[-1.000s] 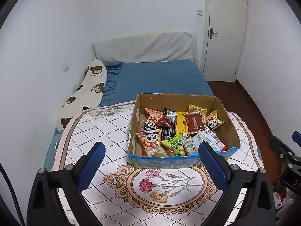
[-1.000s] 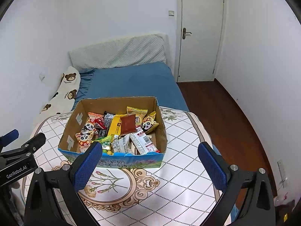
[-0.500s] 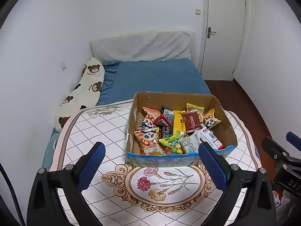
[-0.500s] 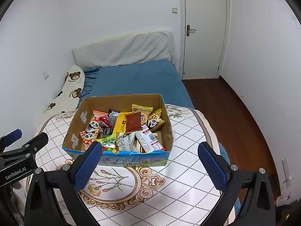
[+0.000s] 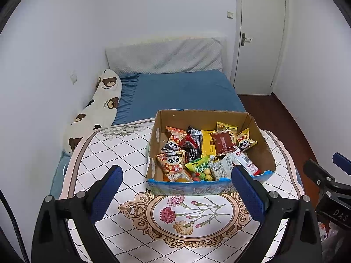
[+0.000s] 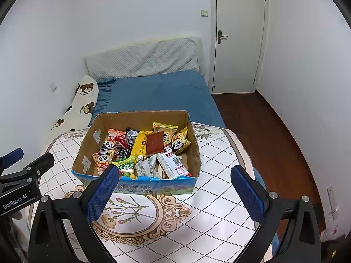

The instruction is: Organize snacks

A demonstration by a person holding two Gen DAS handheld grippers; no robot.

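Both tools, left (image 5: 176, 191) and right (image 6: 174, 190), gape empty and have drawn back; snacks (image 5: 204, 151) lie heaped in the box (image 5: 190, 189) at twelve o'clock on the bench (image 5: 114, 151), sorted or not.

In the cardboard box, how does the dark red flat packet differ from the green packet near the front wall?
The dark red packet is plain and opaque; the green packet bears white print, with round coloured candies showing below it. The dark red packet lies toward the middle of the box, on top of a yellow packet; the green packet lies against the front wall. Both rest untouched, and both tongs are open and empty.
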